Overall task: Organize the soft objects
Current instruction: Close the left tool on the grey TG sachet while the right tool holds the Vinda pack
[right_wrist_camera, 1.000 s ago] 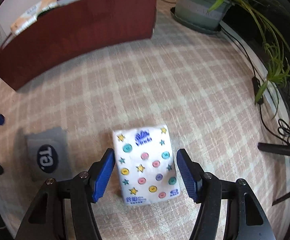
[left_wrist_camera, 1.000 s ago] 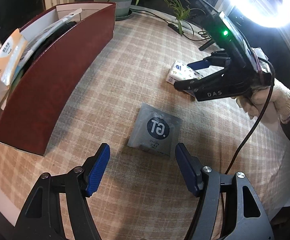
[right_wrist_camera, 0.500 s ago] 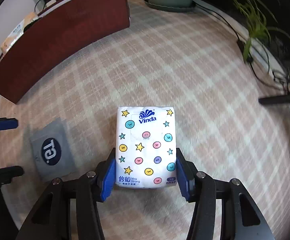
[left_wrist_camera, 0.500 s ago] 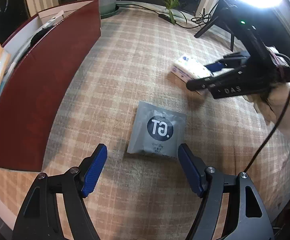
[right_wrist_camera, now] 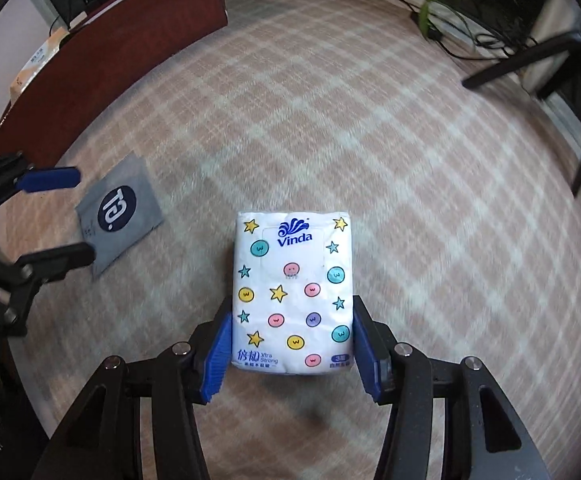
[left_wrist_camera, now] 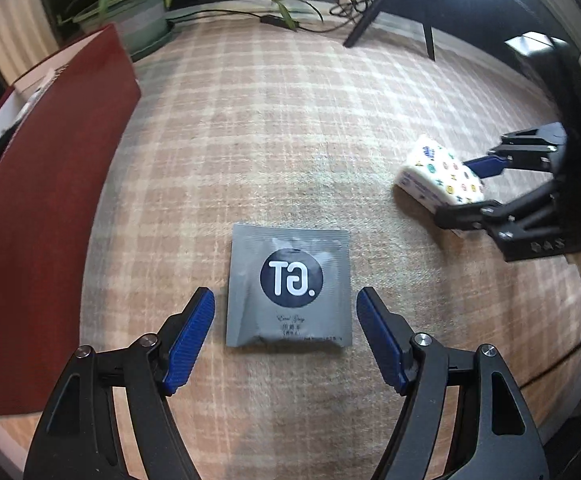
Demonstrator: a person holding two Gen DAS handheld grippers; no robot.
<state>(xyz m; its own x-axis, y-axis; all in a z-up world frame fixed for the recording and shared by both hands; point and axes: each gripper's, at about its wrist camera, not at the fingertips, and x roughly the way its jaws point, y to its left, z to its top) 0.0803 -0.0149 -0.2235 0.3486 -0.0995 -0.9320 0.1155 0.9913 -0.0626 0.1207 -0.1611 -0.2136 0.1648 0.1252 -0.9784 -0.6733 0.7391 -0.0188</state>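
A white Vinda tissue pack (right_wrist_camera: 293,292) with coloured dots and stars sits between the blue pads of my right gripper (right_wrist_camera: 292,344), which is shut on its near end and holds it just above the checked tablecloth. The pack also shows in the left wrist view (left_wrist_camera: 438,178), held by the right gripper (left_wrist_camera: 472,188). A flat grey pouch (left_wrist_camera: 288,290) with a dark round logo lies on the cloth. My left gripper (left_wrist_camera: 284,312) is open, its pads either side of the pouch's near end. The pouch also shows in the right wrist view (right_wrist_camera: 119,214).
A long dark red box (left_wrist_camera: 46,196) holding several packets stands at the left; it also shows in the right wrist view (right_wrist_camera: 110,48). A potted plant (left_wrist_camera: 134,20), cables (left_wrist_camera: 346,0) and black stand legs (right_wrist_camera: 530,60) are at the table's far edge.
My right gripper has closed on the tissue pack and lifted it slightly. My left gripper has moved forward, so its open pads now flank the grey pouch.
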